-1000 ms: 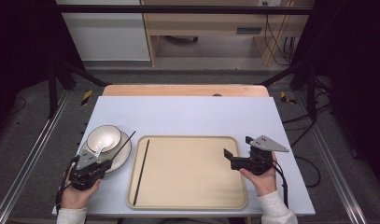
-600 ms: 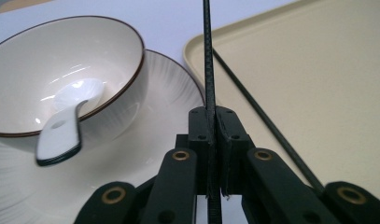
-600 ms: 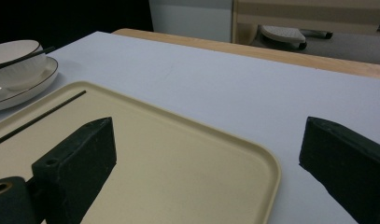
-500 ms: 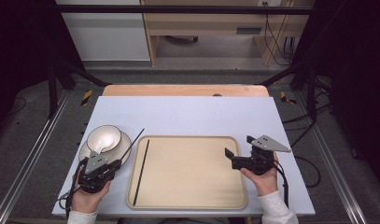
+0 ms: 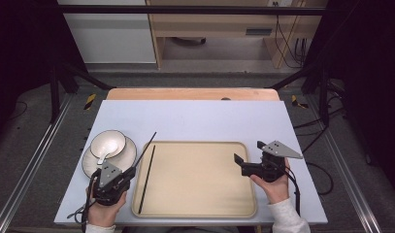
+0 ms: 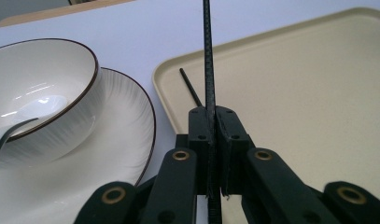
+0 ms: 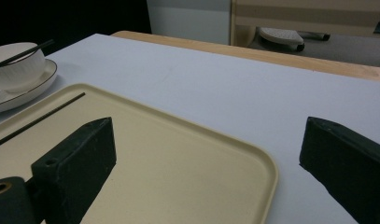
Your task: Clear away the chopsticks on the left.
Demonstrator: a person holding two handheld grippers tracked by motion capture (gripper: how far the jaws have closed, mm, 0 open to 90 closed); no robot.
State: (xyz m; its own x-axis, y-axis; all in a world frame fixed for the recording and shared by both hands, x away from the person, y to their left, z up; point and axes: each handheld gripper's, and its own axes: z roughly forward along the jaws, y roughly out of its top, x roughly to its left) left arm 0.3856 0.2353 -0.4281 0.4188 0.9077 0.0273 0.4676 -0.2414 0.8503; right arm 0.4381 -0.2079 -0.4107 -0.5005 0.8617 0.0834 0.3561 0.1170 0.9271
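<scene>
My left gripper [image 5: 131, 171] is at the table's near left, beside the tray's left rim, shut on a thin black chopstick [image 5: 145, 148] that points away toward the far right. In the left gripper view the jaws [image 6: 209, 114] pinch that chopstick [image 6: 207, 56] upright between them. A second black chopstick [image 5: 146, 179] lies inside the beige tray [image 5: 200, 179] along its left side. My right gripper [image 5: 248, 153] hovers at the tray's right edge, open, with nothing between its fingers [image 7: 80, 158].
A white bowl [image 5: 107, 143] with a spoon [image 5: 102, 158] in it sits on a white plate [image 5: 124, 158] left of the tray. The pale blue table top [image 5: 195, 116] stretches away behind the tray. A wooden strip [image 5: 185, 93] lines the far edge.
My left gripper has moved right from over the plate toward the tray's left rim, carrying the chopstick with it. The right gripper has stayed put.
</scene>
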